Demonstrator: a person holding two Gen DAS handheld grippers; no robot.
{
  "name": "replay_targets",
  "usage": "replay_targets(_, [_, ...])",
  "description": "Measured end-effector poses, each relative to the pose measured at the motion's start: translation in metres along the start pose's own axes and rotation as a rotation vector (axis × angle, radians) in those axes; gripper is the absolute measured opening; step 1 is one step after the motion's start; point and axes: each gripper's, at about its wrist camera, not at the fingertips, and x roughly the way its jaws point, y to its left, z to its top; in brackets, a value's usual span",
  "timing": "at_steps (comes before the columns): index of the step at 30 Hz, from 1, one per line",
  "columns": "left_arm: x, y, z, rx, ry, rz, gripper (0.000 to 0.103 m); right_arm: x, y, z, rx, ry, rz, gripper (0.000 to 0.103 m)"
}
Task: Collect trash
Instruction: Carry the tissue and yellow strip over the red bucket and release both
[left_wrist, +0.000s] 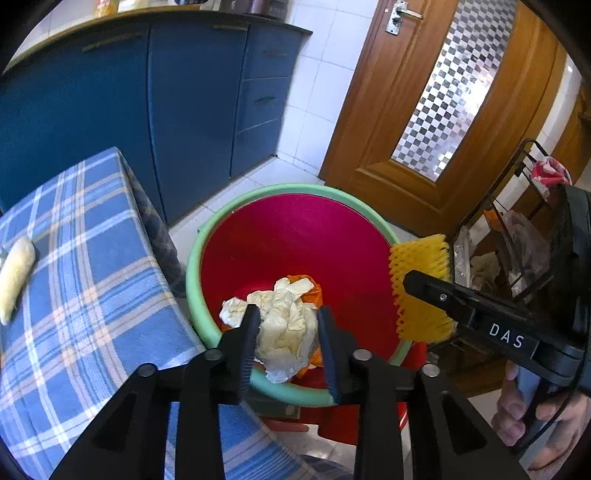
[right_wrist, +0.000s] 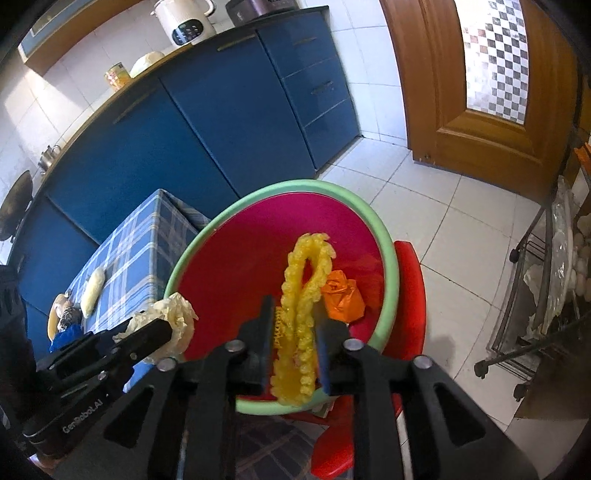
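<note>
A red bin with a green rim (left_wrist: 236, 210) (right_wrist: 369, 210) stands beside the table. My left gripper (left_wrist: 289, 310) hangs over it, shut on a crumpled cream plastic wad (left_wrist: 284, 332) that fills the gap between both pads. In the right wrist view the same wad (right_wrist: 173, 321) sticks out of the left gripper's tip (right_wrist: 166, 328) above the bin's near rim. My right gripper (right_wrist: 293, 314) is shut on a yellow foam net (right_wrist: 306, 280), held upright over the bin. From the left wrist view the net (left_wrist: 421, 288) shows at the right gripper's tip (left_wrist: 410, 280). An orange bag (right_wrist: 343, 299) lies inside the bin.
A blue plaid tablecloth (left_wrist: 92, 295) covers the table left of the bin, with a pale yellow piece (left_wrist: 14, 280) on it. A red stool (right_wrist: 410, 295) sits under the bin. A wire trolley (right_wrist: 535, 295) stands at the right, blue cabinets (left_wrist: 184, 110) and a wooden door (left_wrist: 388, 129) behind.
</note>
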Motion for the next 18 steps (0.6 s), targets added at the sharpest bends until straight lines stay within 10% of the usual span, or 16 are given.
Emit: replay_targets(18, [-0.024,0.002,-0.002,-0.008,-0.034,0.004,0.052,-0.03,-0.002,0.0,0.025,-0.045,0.016,0.033])
